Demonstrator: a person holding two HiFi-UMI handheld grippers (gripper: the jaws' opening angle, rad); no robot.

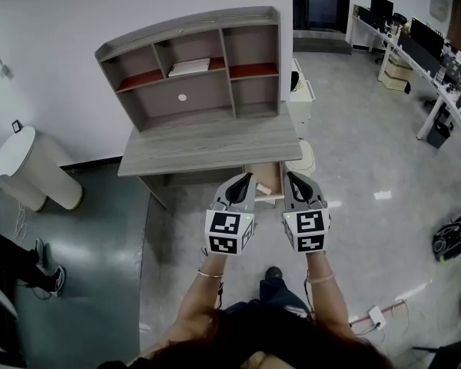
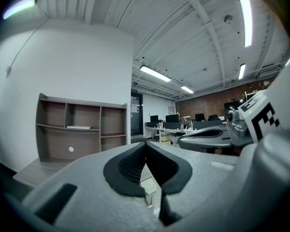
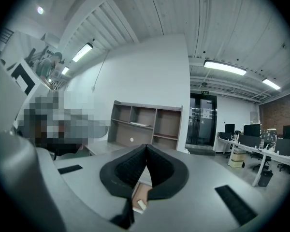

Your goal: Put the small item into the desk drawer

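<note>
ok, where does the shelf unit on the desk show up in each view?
Head view: shelf unit at top centre, seen from above.
Left gripper view: shelf unit left of centre at mid-height, against the white wall.
Right gripper view: shelf unit just left of centre, at mid-height.
Shared landmark: white round dot on its lower back panel.

Both forearms (image 1: 198,298) reached forward, side by side. Left hand-held gripper (image 1: 247,178) and right hand-held gripper (image 1: 291,177) pointed level and parallel, near each other. Each pair of jaws stood pressed together, nothing between them.
</note>
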